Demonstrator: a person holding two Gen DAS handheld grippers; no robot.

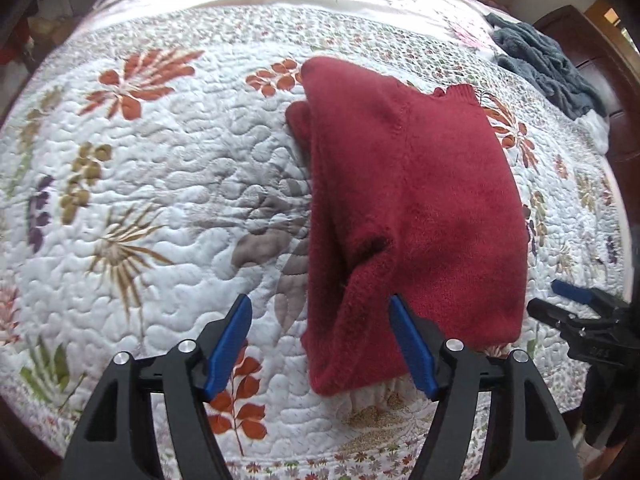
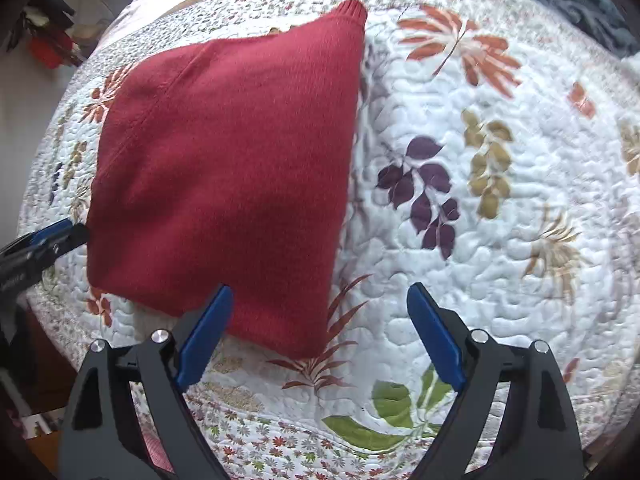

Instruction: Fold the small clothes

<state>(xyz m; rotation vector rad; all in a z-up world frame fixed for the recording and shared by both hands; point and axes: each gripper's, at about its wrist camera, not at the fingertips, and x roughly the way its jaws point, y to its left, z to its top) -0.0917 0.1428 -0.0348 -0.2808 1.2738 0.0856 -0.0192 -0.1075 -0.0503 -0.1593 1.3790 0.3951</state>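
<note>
A red knit sweater (image 1: 416, 208) is seen folded on a quilted floral bedspread (image 1: 160, 184), lying near the bed's front edge, w/ its ribbed collar at the far end. In the left wrist view, the left gripper (image 1: 320, 304) is held above the sweater's near left corner, fingers spread wide, nothing gripped; a raised fold of red knit is seen betw. the blue pads. In the right wrist view, the right gripper (image 2: 320, 292) is held over the sweater's near right corner, fingers likewise spread wide & empty. A dark blue-grey garment (image 1: 548, 64) is seen bunched at the bed's far right, well apart from the sweater.
</note>
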